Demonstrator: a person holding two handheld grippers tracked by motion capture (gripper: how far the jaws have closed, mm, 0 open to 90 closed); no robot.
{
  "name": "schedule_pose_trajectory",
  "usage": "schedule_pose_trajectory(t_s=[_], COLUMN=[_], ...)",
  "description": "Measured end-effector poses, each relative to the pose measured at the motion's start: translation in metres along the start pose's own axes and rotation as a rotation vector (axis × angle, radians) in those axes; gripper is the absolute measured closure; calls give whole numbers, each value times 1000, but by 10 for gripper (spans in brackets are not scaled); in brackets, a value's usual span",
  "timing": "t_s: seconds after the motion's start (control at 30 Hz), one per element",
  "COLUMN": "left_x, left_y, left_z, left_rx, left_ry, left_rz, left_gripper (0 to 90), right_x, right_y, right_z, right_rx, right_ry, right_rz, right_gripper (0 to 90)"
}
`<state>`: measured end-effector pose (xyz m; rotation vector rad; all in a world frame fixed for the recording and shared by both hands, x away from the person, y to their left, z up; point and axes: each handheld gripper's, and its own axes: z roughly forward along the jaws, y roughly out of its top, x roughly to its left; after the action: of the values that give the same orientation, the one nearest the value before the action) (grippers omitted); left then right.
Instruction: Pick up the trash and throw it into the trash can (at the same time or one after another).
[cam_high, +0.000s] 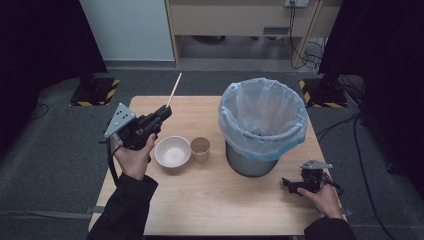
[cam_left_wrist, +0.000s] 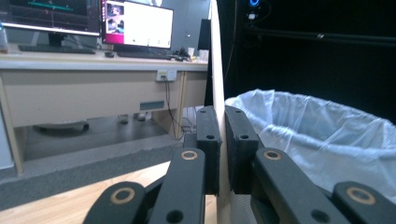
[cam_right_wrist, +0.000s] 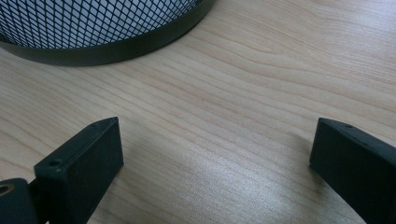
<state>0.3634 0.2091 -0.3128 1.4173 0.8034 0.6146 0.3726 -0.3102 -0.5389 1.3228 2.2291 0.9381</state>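
Stick (cam_high: 174, 90): thin, pale wood, clamped near its lower end between the closed jaws of the left gripper (cam_high: 164, 111); raised above the tabletop's (cam_high: 210, 200) far left part, tilted up and away toward the far edge. In the left gripper view, stick (cam_left_wrist: 216, 70) upright between the two black pads, running out past the top of the frame.

Left gripper: held in the left hand (cam_high: 134, 159), clear of the tabletop, grey three-cornered plate on top, cable trailing down by the wrist.

Right gripper (cam_high: 290, 184): resting low on the tabletop's near right part, in the right hand (cam_high: 326, 200), jaws wide apart with nothing between them; bare wood (cam_right_wrist: 219, 140) between the pads in the right gripper view.

Bowl (cam_high: 172, 151): white, upright, left of centre, just beside the left hand.

Cup (cam_high: 200, 148): brown paper, upright, just right of the bowl.

Bin (cam_high: 262, 122): mesh, dark metal, lined with a translucent bag folded over the rim; right of the cup, on the tabletop's right half. Base rim and mesh wall (cam_right_wrist: 93, 28) near the right gripper.

Background: desk with monitors (cam_left_wrist: 135, 23) beyond the tabletop, grey carpet, dark curtains at both sides.
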Motion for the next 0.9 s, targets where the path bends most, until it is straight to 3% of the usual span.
schedule_pose_trajectory(t_s=[0.33,0.9], left_x=[-16,-49], left_y=[19,42], left_z=[12,47], left_rx=[-30,-62], left_ry=[-38,-112], left_rz=[20,41], left_gripper=[851,851], right_x=[0,0], right_y=[0,0], right_z=[0,0], right_rx=[0,0], right_ry=[0,0], right_rz=[0,0], right_gripper=[29,29])
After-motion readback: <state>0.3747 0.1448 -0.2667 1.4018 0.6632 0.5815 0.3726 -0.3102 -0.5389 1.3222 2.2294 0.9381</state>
